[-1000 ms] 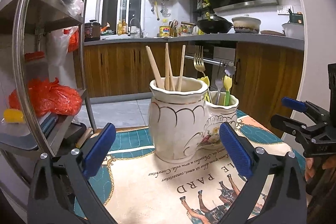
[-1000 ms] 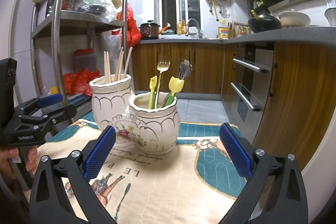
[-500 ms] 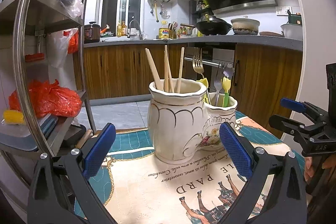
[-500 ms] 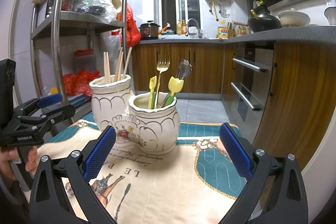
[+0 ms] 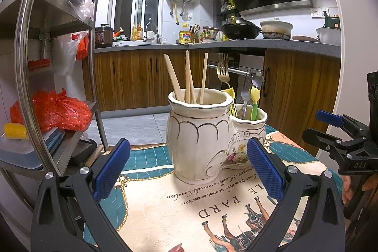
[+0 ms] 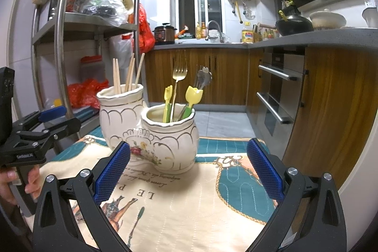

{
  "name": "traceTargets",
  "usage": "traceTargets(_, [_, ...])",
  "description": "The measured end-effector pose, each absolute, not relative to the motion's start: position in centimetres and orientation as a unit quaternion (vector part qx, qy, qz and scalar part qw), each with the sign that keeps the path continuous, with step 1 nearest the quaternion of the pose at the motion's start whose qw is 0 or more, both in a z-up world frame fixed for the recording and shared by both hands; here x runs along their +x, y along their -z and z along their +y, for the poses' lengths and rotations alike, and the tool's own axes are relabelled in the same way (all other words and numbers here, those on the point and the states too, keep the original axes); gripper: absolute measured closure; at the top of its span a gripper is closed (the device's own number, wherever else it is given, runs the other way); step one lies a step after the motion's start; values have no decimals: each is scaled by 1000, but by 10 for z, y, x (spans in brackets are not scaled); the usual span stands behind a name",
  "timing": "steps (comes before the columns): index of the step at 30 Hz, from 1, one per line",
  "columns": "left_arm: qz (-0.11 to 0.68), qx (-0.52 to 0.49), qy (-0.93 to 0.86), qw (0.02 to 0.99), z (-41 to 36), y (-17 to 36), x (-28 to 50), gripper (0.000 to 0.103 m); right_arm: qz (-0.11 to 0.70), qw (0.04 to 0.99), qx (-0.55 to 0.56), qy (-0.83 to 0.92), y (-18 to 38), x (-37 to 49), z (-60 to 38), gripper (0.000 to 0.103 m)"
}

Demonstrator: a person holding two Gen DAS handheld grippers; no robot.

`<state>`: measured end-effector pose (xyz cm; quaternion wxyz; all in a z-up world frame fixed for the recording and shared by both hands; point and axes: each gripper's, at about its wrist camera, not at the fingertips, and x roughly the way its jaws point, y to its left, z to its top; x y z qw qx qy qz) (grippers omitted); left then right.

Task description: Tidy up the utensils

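A cream two-part ceramic holder [image 5: 203, 136] stands on a printed tablecloth [image 5: 179, 204]; it also shows in the right wrist view [image 6: 165, 134]. Its taller pot holds several wooden chopsticks [image 5: 189, 77]. Its lower pot [image 6: 170, 136] holds a gold fork [image 6: 178, 77], a silver utensil [image 6: 203, 77] and two yellow tulip-topped picks [image 6: 192, 96]. My left gripper [image 5: 187, 169] is open and empty, just in front of the taller pot. My right gripper [image 6: 187, 169] is open and empty, in front of the lower pot. Each gripper shows at the edge of the other's view.
A steel shelf rack [image 5: 54, 63] with red bags [image 5: 52, 110] stands close on the left of the table. Wooden kitchen cabinets [image 6: 212, 77] and an oven [image 6: 278, 91] lie beyond, across a tiled floor. The table's edge runs right of the lower pot.
Both grippers stay open and almost still. The left view has shifted very slightly; the holder and the utensils have not moved.
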<state>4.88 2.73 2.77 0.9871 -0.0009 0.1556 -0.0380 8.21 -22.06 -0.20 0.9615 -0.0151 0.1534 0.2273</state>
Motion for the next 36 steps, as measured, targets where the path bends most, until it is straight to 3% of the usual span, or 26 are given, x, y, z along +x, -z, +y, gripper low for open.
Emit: traceTargets(36, [150,-3,27,988,28,-28,46,6,154,962,-15,-226,2,82,-221,5])
